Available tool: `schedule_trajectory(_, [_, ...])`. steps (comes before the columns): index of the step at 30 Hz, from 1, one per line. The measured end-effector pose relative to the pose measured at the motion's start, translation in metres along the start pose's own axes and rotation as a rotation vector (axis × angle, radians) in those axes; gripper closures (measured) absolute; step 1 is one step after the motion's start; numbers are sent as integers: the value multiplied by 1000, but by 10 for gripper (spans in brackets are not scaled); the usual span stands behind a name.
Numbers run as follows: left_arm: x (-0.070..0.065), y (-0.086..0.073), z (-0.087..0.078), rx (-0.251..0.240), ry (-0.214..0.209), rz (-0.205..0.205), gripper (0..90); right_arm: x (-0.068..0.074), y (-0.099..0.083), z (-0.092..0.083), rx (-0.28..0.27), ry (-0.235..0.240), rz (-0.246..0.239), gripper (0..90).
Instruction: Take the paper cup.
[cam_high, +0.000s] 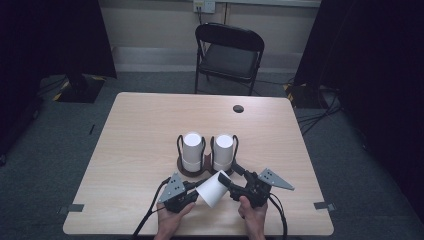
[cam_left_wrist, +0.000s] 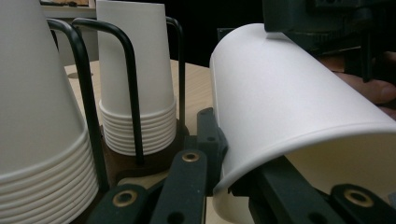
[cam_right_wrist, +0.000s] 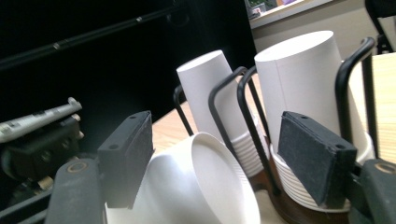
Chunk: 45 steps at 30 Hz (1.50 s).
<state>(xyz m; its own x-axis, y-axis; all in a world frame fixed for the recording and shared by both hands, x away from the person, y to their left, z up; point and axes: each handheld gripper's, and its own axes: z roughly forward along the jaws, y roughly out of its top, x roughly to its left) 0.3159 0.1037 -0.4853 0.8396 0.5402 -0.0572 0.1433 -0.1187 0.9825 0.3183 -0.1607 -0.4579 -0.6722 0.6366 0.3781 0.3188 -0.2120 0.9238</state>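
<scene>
The paper cup (cam_high: 212, 189) is pinched at its rim by the left hand-held gripper (cam_high: 192, 194); the right hand-held gripper (cam_high: 226, 183) is open around its base, so it could be dropped or crushed.

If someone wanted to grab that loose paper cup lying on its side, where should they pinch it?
Probably at the rim of the loose cup, one jaw inside the mouth and one outside, coming from its open end. It lies tilted and its wall is thin, so squeezing across the body could crush it. The left gripper already pinches that rim.

Paper cup (cam_left_wrist: 299, 107) mouth and nearer cup stack (cam_left_wrist: 37, 116) cut off at picture edges.
</scene>
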Motion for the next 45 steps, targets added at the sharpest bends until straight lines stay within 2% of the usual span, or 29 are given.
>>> schedule_trajectory(8, [5, 1, -3, 60, 26, 3, 864, -2, -2, -7, 7, -12, -44, 249])
schedule_trajectory(16, [10, 7, -8, 128, 17, 31, 865, 1, -2, -13, 58, -20, -151, 217])
schedule_trajectory(21, [12, 12, -7, 182, 23, 43, 863, 4, -4, -14, 107, 14, -199, 186])
schedule_trajectory(25, [12, 14, -5, 211, 15, 58, 863, 7, -6, -15, 158, 18, -255, 168])
schedule_trajectory(30, [13, 17, -4, 244, 12, 67, 861, 11, -7, -17, 194, 15, -325, 146])
schedule_trajectory(36, [13, 19, 0, 290, -13, 72, 861, 17, -4, -17, 244, 34, -446, 145])
schedule_trajectory(38, [14, 19, 0, 304, -23, 71, 861, 19, -4, -16, 286, 58, -481, 144])
schedule_trajectory(40, [15, 19, 2, 322, -33, 72, 862, 21, -5, -13, 320, 51, -512, 144])
schedule_trajectory(45, [15, 21, 4, 366, -43, 77, 863, 26, -6, -11, 341, 62, -581, 143])
